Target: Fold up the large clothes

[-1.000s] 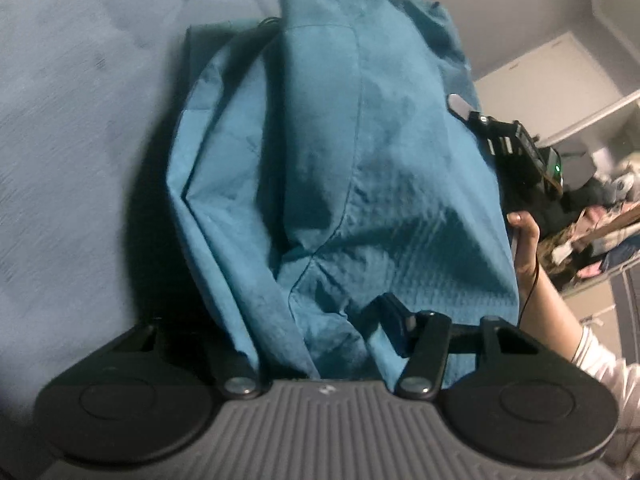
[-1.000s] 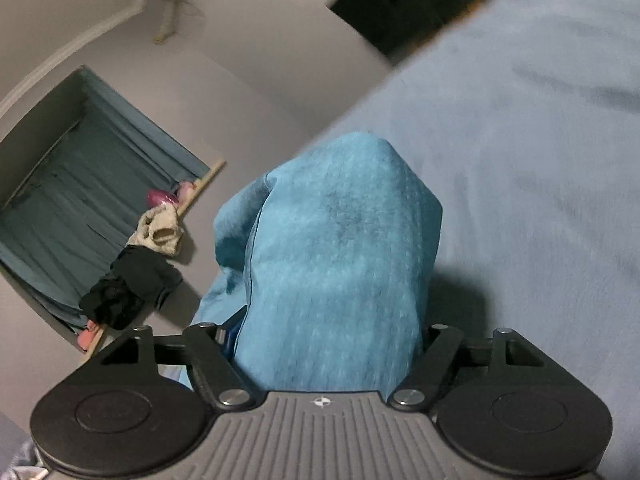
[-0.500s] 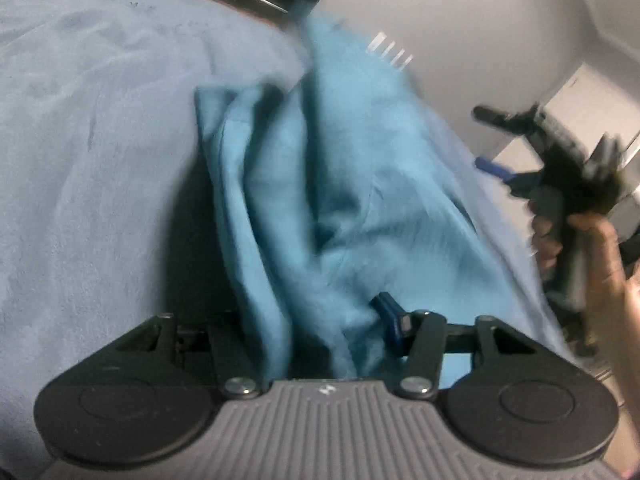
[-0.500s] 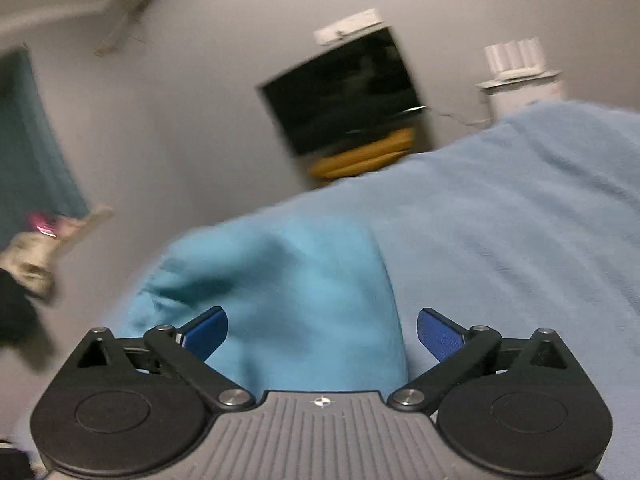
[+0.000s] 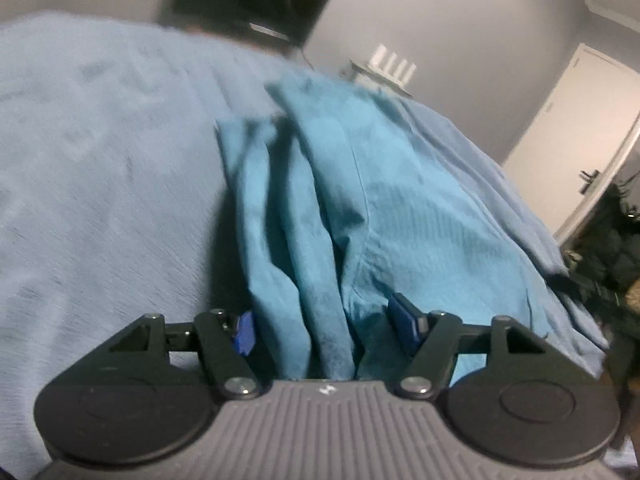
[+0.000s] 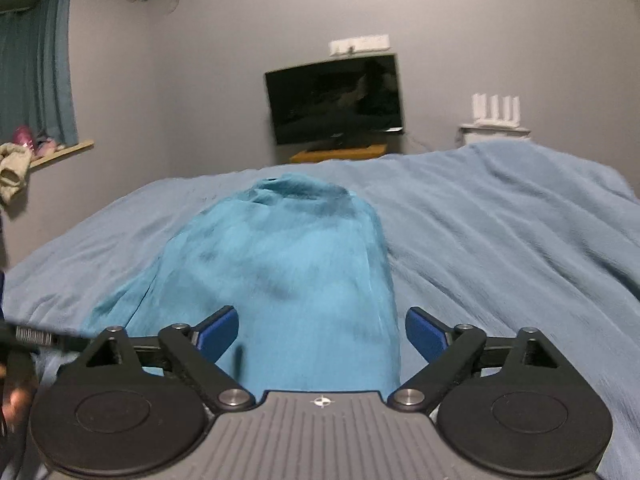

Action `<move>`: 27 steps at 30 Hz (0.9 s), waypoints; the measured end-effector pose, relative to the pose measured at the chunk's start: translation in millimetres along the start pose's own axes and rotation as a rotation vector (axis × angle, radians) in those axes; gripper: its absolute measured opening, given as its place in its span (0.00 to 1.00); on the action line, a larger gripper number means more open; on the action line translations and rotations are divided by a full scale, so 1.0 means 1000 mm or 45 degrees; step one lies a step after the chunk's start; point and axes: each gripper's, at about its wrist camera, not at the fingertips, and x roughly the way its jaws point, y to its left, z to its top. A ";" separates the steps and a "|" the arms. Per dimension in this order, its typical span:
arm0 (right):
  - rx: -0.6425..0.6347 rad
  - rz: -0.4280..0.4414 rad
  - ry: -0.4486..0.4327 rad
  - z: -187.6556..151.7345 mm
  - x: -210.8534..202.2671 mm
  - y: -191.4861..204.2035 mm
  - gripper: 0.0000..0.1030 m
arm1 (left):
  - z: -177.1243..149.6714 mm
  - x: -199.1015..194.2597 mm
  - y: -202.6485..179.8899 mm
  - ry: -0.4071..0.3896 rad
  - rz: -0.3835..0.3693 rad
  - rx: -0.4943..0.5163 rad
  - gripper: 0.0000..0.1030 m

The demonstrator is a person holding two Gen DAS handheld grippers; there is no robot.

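The teal garment lay bunched in long folds on the pale blue bedspread, running from the 6 o'clock edge of the left wrist view up toward 12 o'clock. The left gripper stood with its jaws spread wide, cloth lying loose between the blue pads and not pinched. In the right wrist view the same garment rose as a rounded mound from 6 o'clock toward the centre, and the right gripper was likewise wide apart, its pads clear of the fabric's edges. A dark television hung on the grey wall at 12 o'clock, a white router at 2 o'clock.
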 end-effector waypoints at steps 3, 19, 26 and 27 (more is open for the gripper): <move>0.013 -0.049 0.006 -0.021 -0.032 0.015 0.80 | 0.007 -0.034 -0.017 -0.133 0.090 0.100 0.63; -0.049 0.047 0.057 -0.044 0.001 0.052 0.27 | -0.043 0.012 -0.073 -0.044 0.196 0.597 0.41; -0.139 0.103 0.089 -0.055 0.028 0.066 0.33 | -0.038 0.036 -0.040 0.005 0.262 0.479 0.40; -0.141 0.120 0.087 -0.053 0.025 0.065 0.33 | -0.036 0.035 -0.036 0.008 0.243 0.436 0.40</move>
